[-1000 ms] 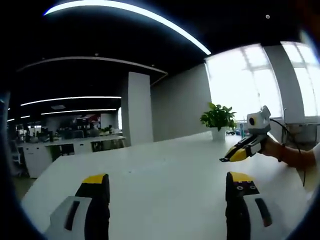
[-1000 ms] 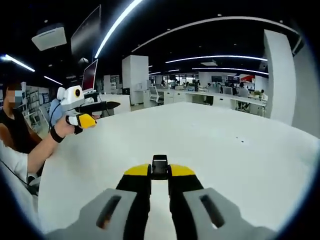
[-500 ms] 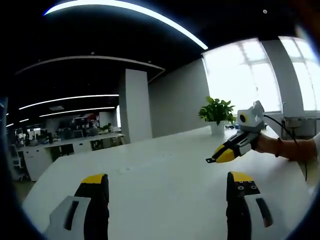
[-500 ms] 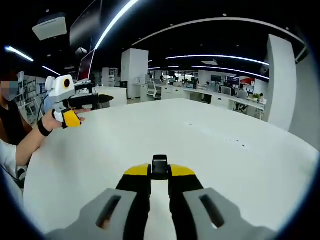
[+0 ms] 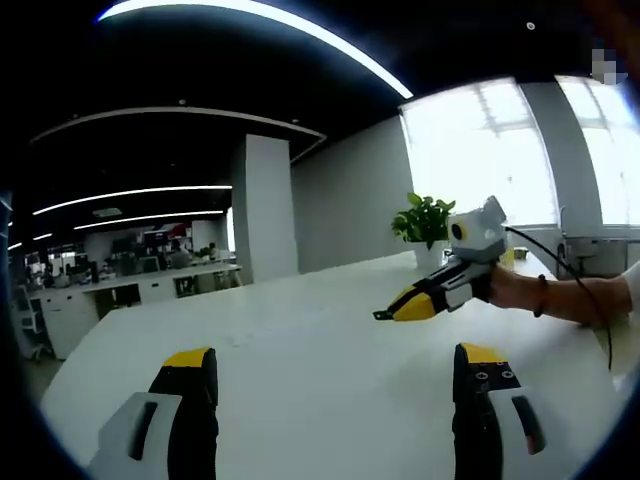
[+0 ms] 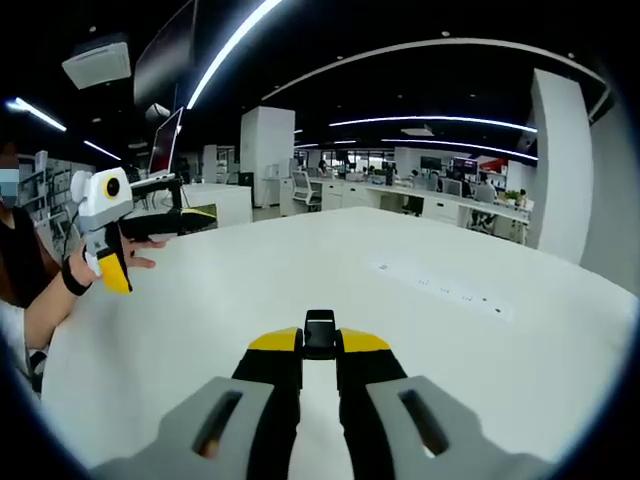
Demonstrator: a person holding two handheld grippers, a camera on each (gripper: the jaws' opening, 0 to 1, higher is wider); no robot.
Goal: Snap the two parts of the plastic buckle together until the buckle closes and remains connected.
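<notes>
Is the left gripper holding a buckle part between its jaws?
No, the left gripper stands open, with bare white table between its jaws.

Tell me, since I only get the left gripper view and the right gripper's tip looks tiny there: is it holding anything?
Observer: Yes. In the right gripper view, the right gripper is shut on a small black part, probably one buckle half.
Operator: How does my left gripper look from that side?
Observer: The left gripper is at the far left, held up by a hand, with its jaws pointing sideways across the view.
</notes>
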